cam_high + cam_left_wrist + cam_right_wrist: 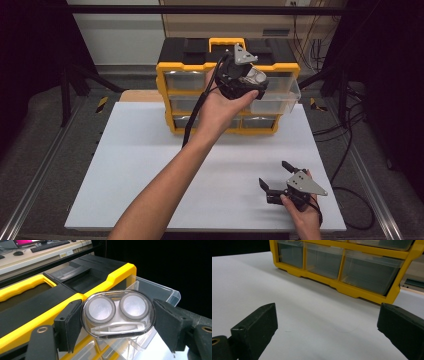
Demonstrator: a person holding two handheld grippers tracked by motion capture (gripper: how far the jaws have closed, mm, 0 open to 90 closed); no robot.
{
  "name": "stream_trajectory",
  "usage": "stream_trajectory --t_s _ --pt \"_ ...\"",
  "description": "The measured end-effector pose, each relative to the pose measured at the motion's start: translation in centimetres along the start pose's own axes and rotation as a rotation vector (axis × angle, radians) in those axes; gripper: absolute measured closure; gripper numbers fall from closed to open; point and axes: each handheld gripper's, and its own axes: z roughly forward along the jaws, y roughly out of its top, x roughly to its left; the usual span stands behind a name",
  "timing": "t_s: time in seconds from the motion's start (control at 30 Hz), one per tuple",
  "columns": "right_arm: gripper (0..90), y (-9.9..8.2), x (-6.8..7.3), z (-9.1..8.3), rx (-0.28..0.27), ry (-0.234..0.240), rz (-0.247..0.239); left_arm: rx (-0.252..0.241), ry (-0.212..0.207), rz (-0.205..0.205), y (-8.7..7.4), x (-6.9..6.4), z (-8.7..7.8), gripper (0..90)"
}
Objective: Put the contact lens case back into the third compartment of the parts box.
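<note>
The clear contact lens case (117, 313) is clamped between the jaws of the left gripper (117, 322), above the pulled-out top drawer (160, 291) of the yellow organizer (172, 85). The right gripper (274, 176) rests low over the white table (140, 165), jaws apart, holding nothing.

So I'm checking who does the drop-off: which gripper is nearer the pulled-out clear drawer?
Left. The left gripper holds the contact lens case right above the open drawer; the right gripper rests open near the table's front edge.
</note>
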Motion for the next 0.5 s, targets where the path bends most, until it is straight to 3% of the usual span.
stream_trajectory --t_s 0.5 --pt "3.3 0.0 0.05 0.05 0.0 -0.001 -0.002 -0.004 0.003 -0.001 0.01 0.05 0.09 26.2"
